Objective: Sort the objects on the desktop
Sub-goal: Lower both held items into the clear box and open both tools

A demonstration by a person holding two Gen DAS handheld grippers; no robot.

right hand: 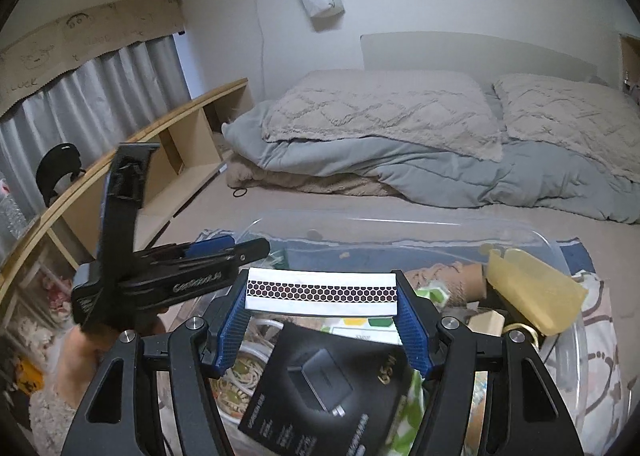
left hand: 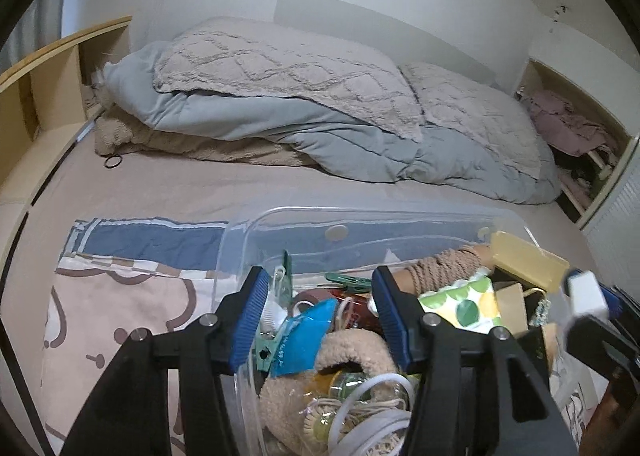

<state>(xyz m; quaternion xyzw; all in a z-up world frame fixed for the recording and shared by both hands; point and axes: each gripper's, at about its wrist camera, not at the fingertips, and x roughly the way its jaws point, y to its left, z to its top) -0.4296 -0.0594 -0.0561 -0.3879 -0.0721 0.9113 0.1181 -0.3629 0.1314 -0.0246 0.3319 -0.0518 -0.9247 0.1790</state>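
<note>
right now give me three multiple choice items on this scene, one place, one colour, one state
1. Where is the clear plastic bin?
A. on the bed
B. on the wooden shelf
C. on the floor

2. What colour are the pads of the left tongs?
A. red
B. blue
C. yellow

3. What are the right tongs doing?
A. standing empty
B. gripping a white box with a honeycomb strip
C. gripping a pillow

Answers: 1 A, the bin sits on the bedsheet in front of the pillows. 2 B, both pads are ribbed blue. 3 B, the white box spans pad to pad.
</note>
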